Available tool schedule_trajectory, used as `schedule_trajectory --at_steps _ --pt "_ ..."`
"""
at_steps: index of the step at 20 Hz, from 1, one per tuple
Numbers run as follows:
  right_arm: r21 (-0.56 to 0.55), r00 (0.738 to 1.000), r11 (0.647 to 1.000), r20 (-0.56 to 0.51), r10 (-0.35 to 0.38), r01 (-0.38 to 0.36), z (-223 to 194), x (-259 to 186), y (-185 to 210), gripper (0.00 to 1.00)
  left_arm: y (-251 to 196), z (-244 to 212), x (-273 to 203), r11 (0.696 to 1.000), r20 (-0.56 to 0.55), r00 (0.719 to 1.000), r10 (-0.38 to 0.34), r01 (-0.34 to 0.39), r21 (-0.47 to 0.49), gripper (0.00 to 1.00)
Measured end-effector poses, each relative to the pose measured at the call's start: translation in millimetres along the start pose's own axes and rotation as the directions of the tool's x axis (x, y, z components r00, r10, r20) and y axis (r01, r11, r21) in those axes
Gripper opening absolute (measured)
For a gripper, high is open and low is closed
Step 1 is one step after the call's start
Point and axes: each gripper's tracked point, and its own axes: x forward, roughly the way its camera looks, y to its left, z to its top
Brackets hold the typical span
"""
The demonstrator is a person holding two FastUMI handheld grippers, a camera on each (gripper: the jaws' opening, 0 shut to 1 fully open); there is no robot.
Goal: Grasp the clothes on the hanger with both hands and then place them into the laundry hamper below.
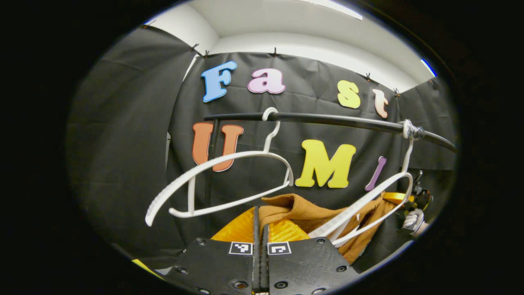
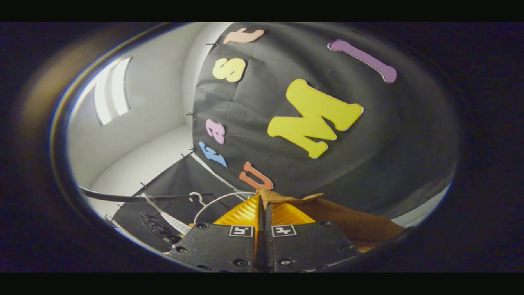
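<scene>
Left gripper view: left gripper (image 1: 260, 229) fingers pinched onto brown shirt (image 1: 311, 213), partly on white hanger (image 1: 368, 205) under rail (image 1: 335, 120). Right gripper (image 2: 262, 217) fingers likewise clamp the shirt (image 2: 348, 223).

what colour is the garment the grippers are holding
Brown, a tan shade; the garment shows best in the left gripper view, beside the white hangers.

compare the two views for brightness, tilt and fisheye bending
Left gripper view: evenly lit and level, though the fisheye bows the rail and the two hangers; the brown garment is sharp. Right gripper view: dimmer and rolled sideways, a ceiling light glares at the left, and the garment sits in shade.
</scene>
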Motion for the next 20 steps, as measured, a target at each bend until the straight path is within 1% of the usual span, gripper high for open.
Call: schedule_trajectory --at_steps 1,2,3,6,8,10,11,14,16,17,18,20 --pt "0.012 1.0 1.0 -0.014 0.001 0.0 -7 1 -6 0.03 4 -8 -1 1.0 -0.013 1.0 0.005 -0.005 -0.021 0.04" --pt "0.013 1.0 1.0 -0.025 -0.005 0.005 -16 3 -13 0.03 10 -16 -2 1.0 -0.021 1.0 0.013 -0.013 -0.027 0.0" --pt "0.018 0.999 1.0 -0.044 -0.009 0.01 -26 3 -18 0.03 15 -26 -4 0.999 -0.033 0.999 0.021 -0.022 -0.027 0.04" --pt "0.058 0.996 0.998 -0.089 -0.029 0.034 -51 -8 -33 0.02 27 -55 -10 0.998 -0.076 0.996 0.05 -0.053 -0.038 0.04" --pt "0.083 0.992 0.995 -0.118 -0.046 0.056 -71 -16 -48 0.03 28 -77 -19 0.997 -0.108 0.992 0.068 -0.071 -0.026 0.04" --pt "0.106 0.987 0.991 -0.146 -0.064 0.08 -90 -30 -57 0.04 23 -99 -31 0.997 -0.14 0.988 0.069 -0.073 -0.025 0.04" --pt "0.12 0.986 0.989 -0.155 -0.065 0.084 -100 -39 -55 0.03 18 -105 -36 0.997 -0.149 0.987 0.066 -0.07 -0.027 0.0" --pt "0.124 0.979 0.991 -0.203 -0.029 0.055 -132 -53 -38 0.02 3 -127 -60 0.998 -0.164 0.985 0.055 -0.061 -0.034 0.0" --pt "0.125 0.97 0.992 -0.242 0.012 0.019 -157 -63 -14 0.03 -13 -134 -72 0.999 -0.172 0.984 0.036 -0.043 -0.034 0.0" --pt "0.117 0.965 0.993 -0.26 0.033 -0.002 -169 -69 1 0.03 -21 -137 -78 0.999 -0.182 0.983 0.023 -0.03 -0.036 0.04" --pt "0.104 0.957 0.994 -0.287 0.051 -0.021 -180 -72 16 0.03 -28 -141 -84 0.999 -0.195 0.981 0.011 -0.017 -0.027 0.0" --pt "0.068 0.944 0.996 -0.323 0.071 -0.051 -202 -83 40 0.02 -45 -144 -94 0.999 -0.199 0.98 -0.026 0.021 -0.026 0.0"
